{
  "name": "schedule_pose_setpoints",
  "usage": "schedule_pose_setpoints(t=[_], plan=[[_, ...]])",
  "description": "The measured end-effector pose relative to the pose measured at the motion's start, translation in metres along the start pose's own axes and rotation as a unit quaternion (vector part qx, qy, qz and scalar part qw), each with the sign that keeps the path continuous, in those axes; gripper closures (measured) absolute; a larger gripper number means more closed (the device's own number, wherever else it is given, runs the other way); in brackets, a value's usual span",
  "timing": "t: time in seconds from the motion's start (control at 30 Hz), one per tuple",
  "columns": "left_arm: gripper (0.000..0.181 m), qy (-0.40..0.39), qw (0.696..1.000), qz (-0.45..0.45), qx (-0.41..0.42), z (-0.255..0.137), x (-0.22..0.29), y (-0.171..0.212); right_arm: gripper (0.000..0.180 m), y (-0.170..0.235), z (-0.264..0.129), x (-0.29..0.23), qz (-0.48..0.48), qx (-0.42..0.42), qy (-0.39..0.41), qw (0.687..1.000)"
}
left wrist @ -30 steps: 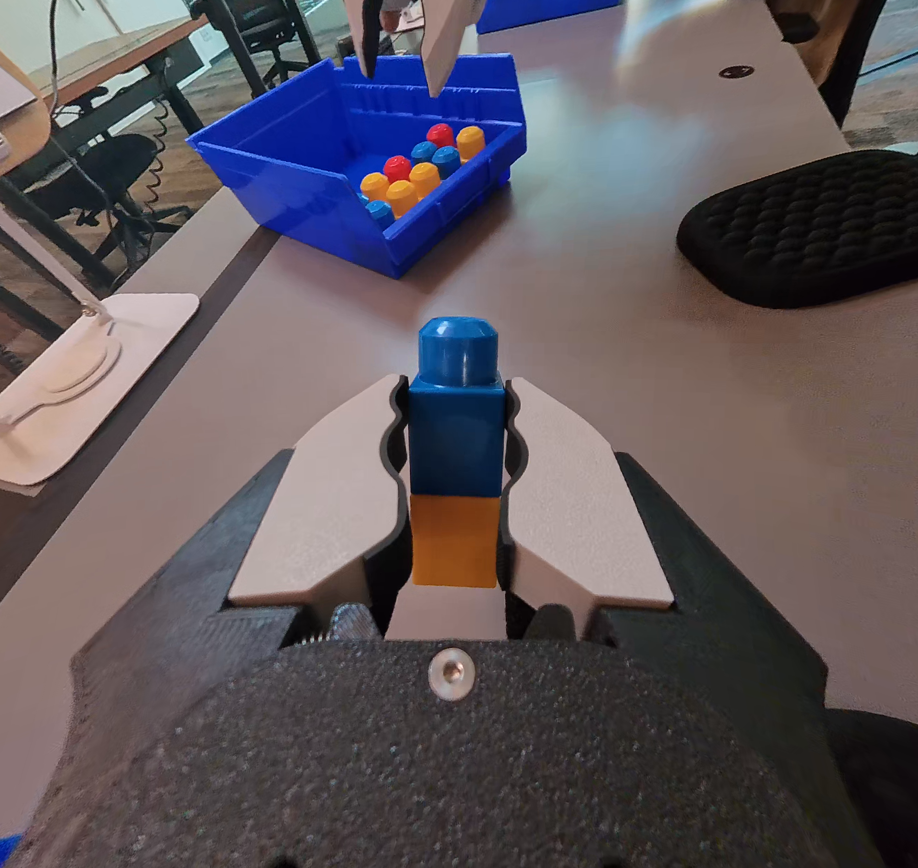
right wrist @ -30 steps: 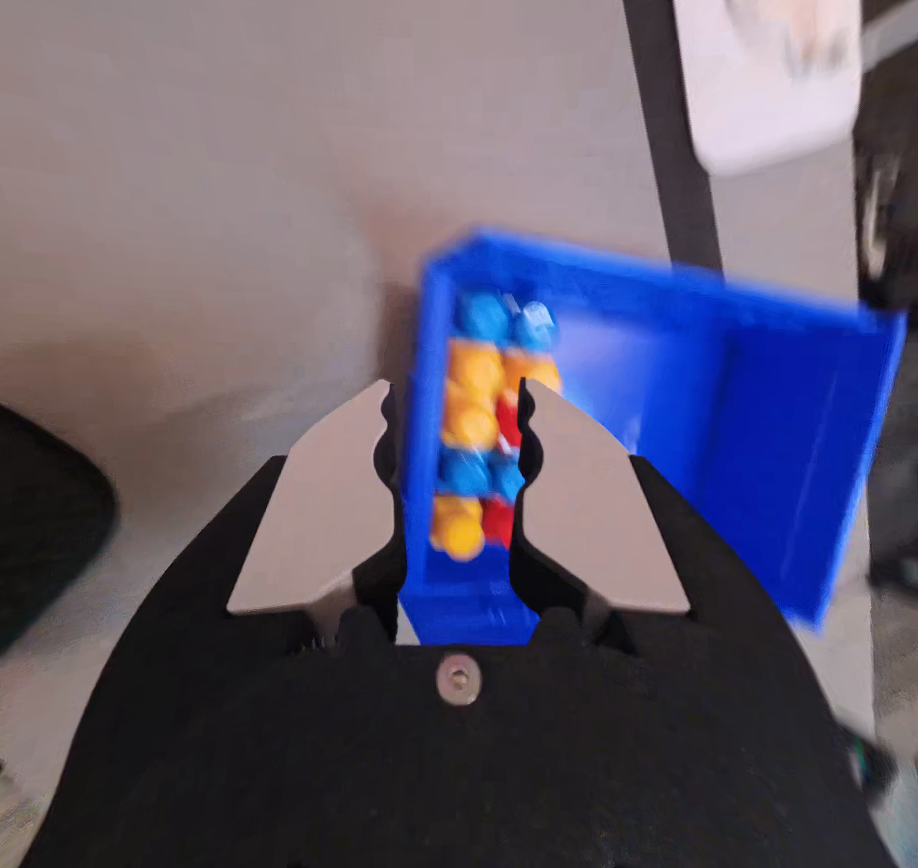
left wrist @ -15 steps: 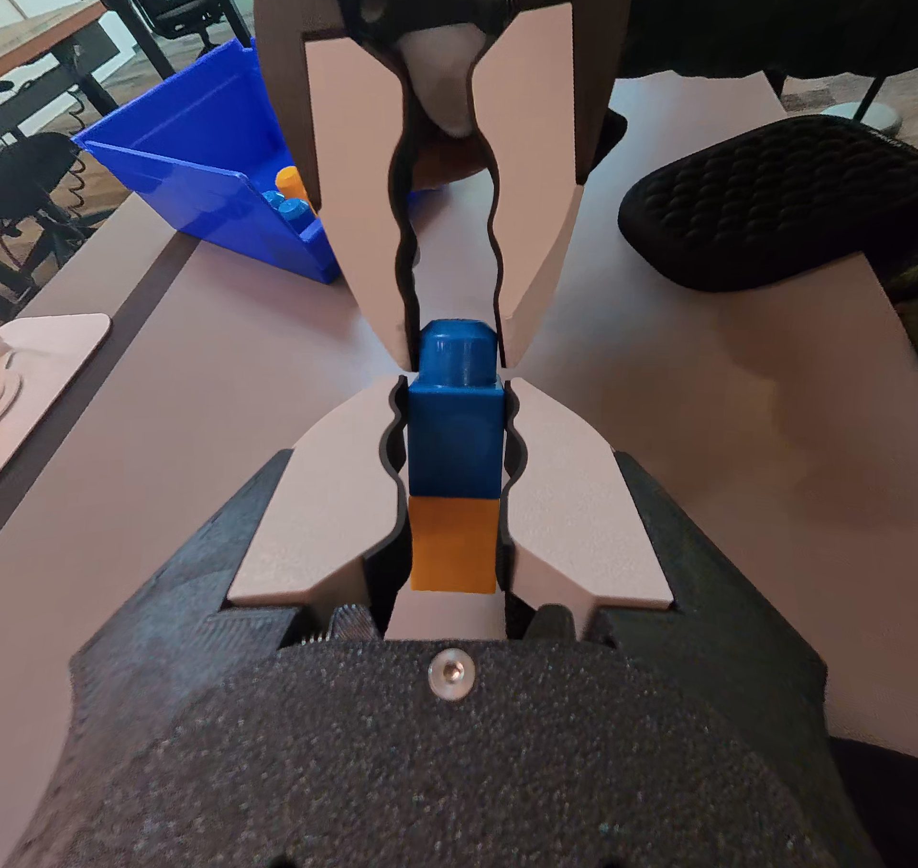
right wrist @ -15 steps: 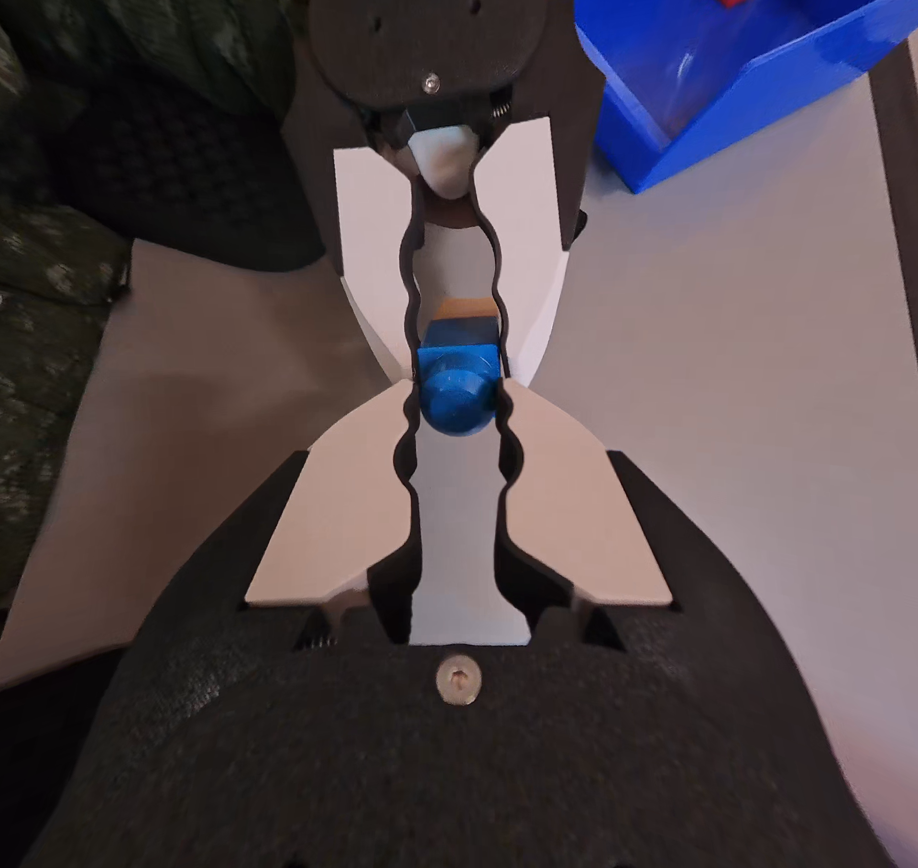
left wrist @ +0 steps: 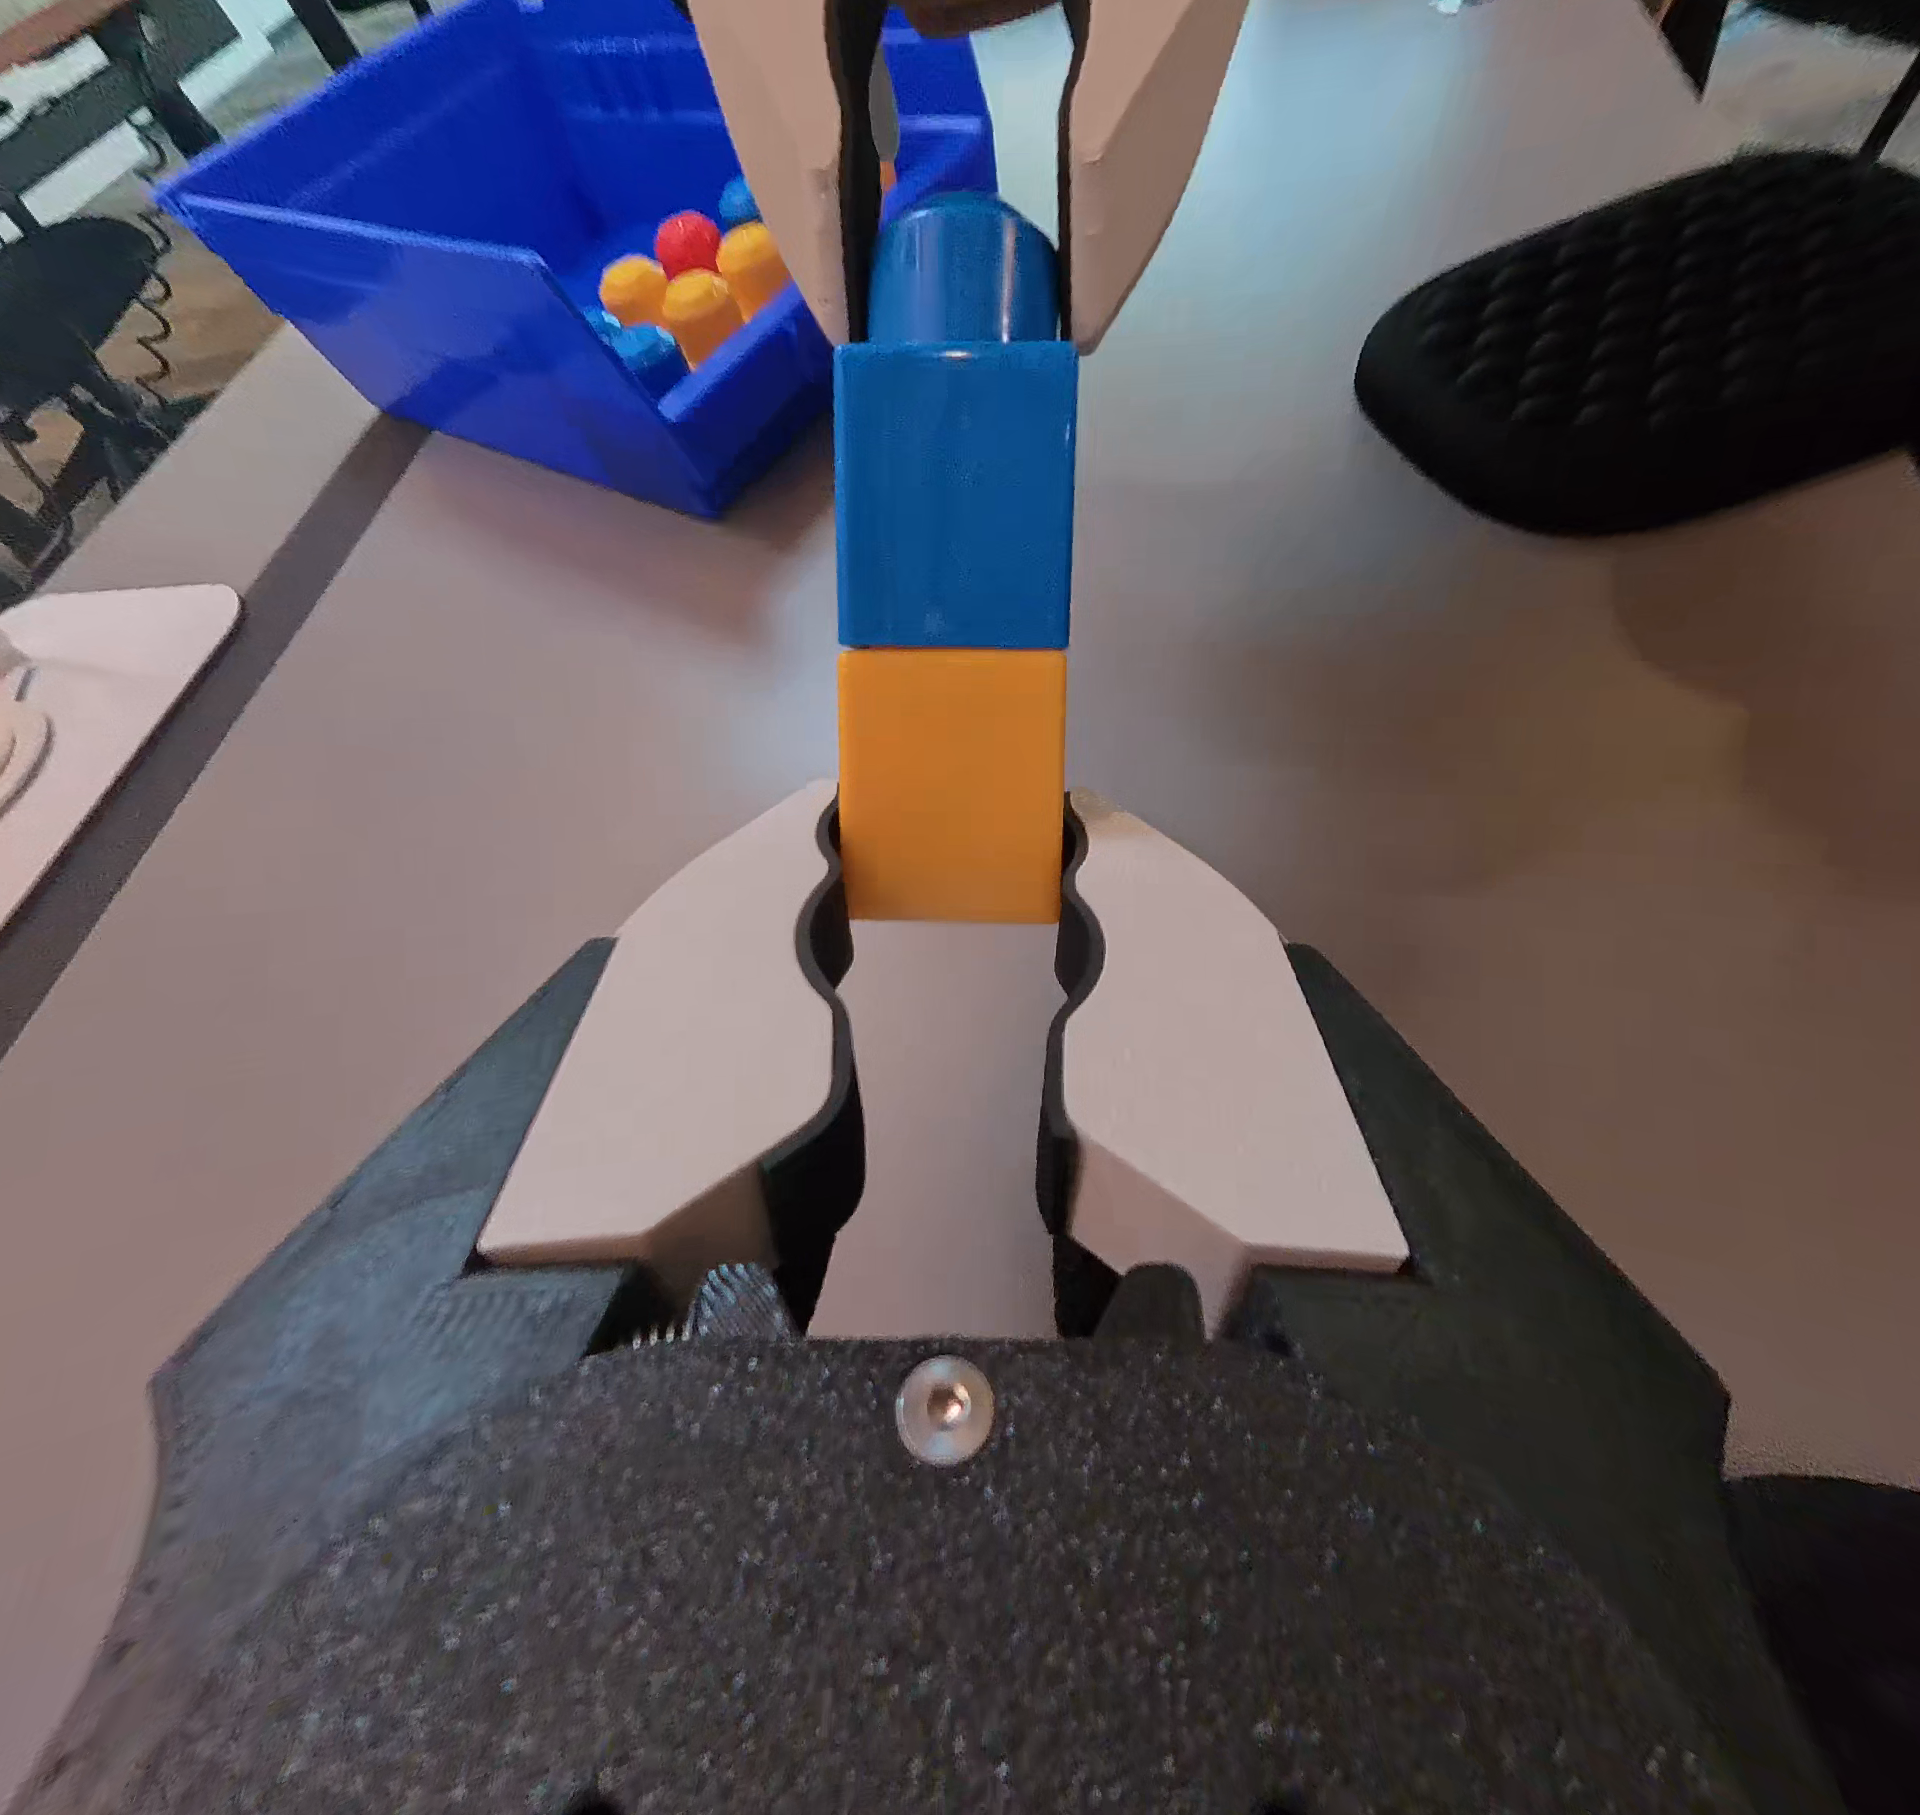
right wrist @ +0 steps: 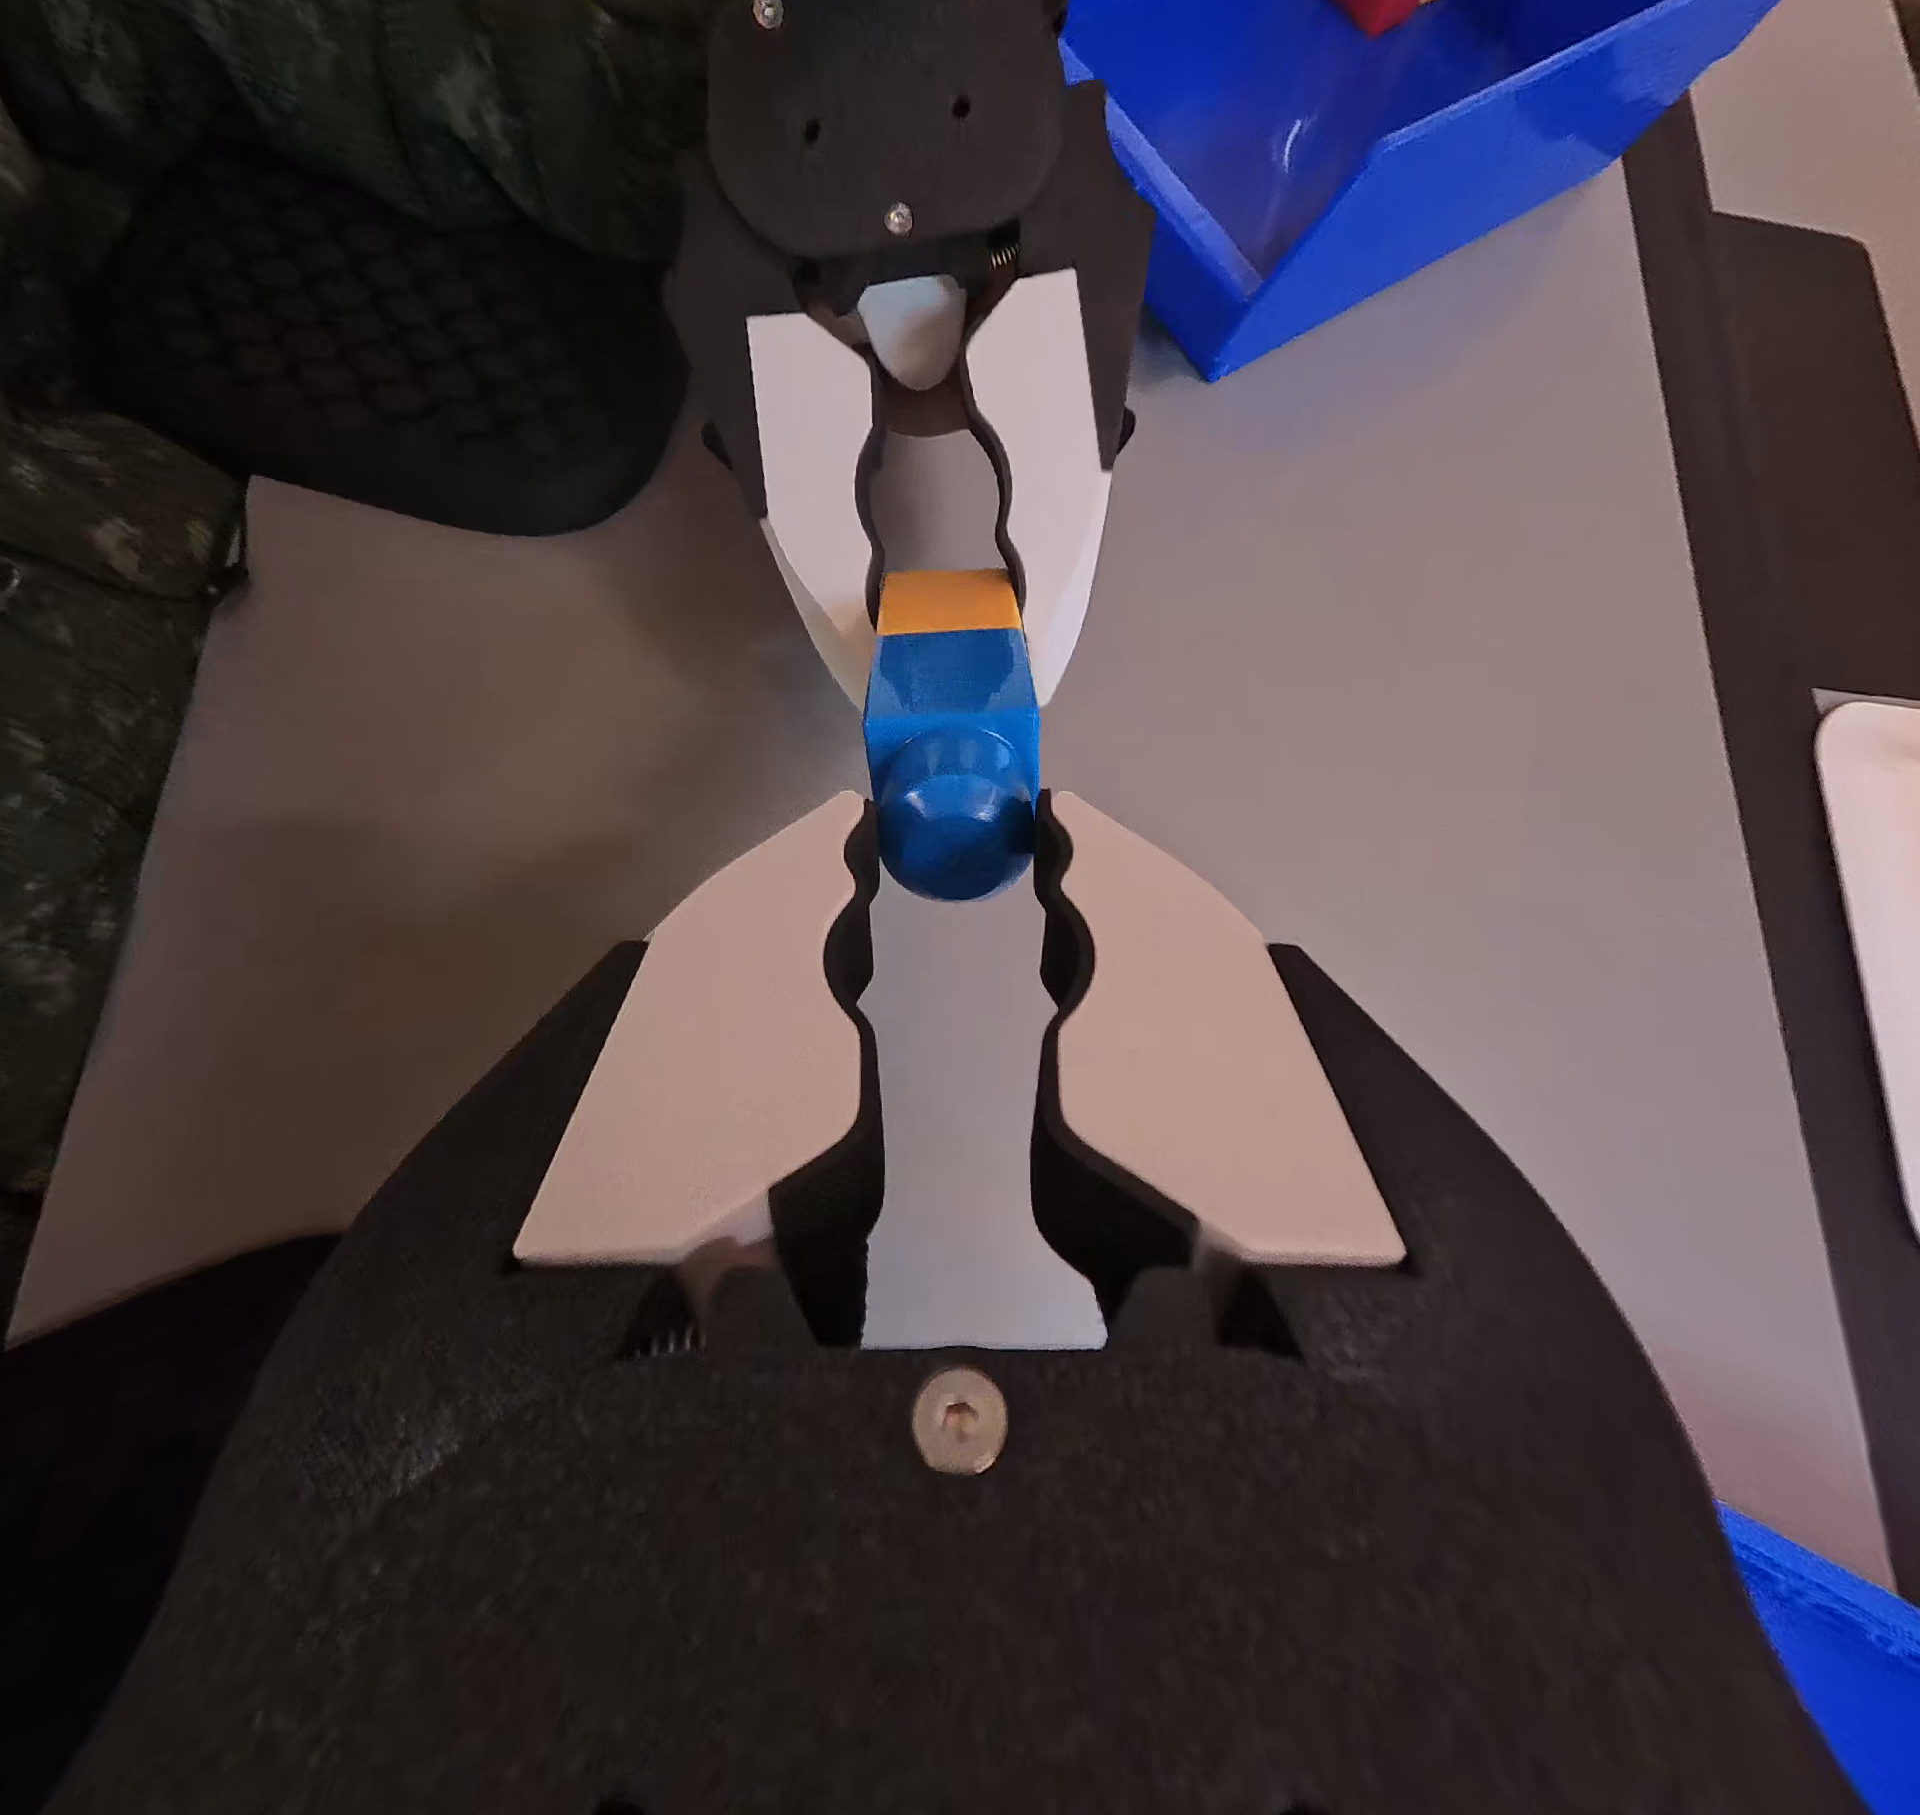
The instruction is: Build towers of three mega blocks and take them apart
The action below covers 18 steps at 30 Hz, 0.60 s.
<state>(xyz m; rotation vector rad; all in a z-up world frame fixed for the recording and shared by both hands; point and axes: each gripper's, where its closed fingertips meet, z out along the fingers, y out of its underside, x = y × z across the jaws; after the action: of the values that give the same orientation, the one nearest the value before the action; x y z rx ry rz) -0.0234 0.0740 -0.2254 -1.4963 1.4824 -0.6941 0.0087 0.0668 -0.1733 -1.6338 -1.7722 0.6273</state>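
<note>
A two-block stack hangs in the air between my grippers: a blue block (left wrist: 951, 498) stuck on an orange block (left wrist: 951, 799). My left gripper (left wrist: 951, 830) is shut on the orange block with its fingertips only. My right gripper (left wrist: 956, 311) comes in from the far side, and its tips are shut on the blue block's round stud (left wrist: 961, 269). In the right wrist view my right gripper (right wrist: 951, 815) holds the stud (right wrist: 956, 830). The left gripper (right wrist: 945, 612) faces it and grips the orange block (right wrist: 943, 602).
A blue bin (left wrist: 416, 311) with several loose blocks (left wrist: 696, 279) stands at the back left; it also shows in the right wrist view (right wrist: 1455, 134). A black textured pad (left wrist: 1662, 342) lies at the right. A white flat base (left wrist: 94, 685) is at the left edge. Some 7 cm of space lies between my two pairs of fingers.
My right gripper swung from over the bin to the stack and closed on the blue stud. The stack has slid forward in my left gripper, from a grip on the blue block to the orange block.
</note>
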Motion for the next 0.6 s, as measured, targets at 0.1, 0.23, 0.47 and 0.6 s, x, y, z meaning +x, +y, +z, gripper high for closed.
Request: schedule_pose_setpoints(t=[0.1, 0.23, 0.47, 0.6], plan=[[0.145, 0.003, 1.0, -0.016, 0.018, -0.004, -0.003, -0.006, 0.151, -0.008, -0.012, 0.007, -0.009, 0.004, -0.001, 1.0], [0.181, -0.029, 0.999, -0.027, -0.035, -0.009, -0.023, 0.023, 0.151, -0.034, -0.035, 0.025, -0.02, 0.022, 0.01, 1.0], [0.173, -0.052, 0.993, -0.092, 0.046, -0.02, -0.046, 0.015, 0.151, -0.051, -0.098, 0.071, 0.017, 0.084, 0.065, 0.994], [0.138, -0.051, 0.992, -0.092, 0.075, -0.019, -0.04, -0.005, 0.151, -0.03, -0.072, 0.063, 0.027, 0.058, 0.045, 0.997]])
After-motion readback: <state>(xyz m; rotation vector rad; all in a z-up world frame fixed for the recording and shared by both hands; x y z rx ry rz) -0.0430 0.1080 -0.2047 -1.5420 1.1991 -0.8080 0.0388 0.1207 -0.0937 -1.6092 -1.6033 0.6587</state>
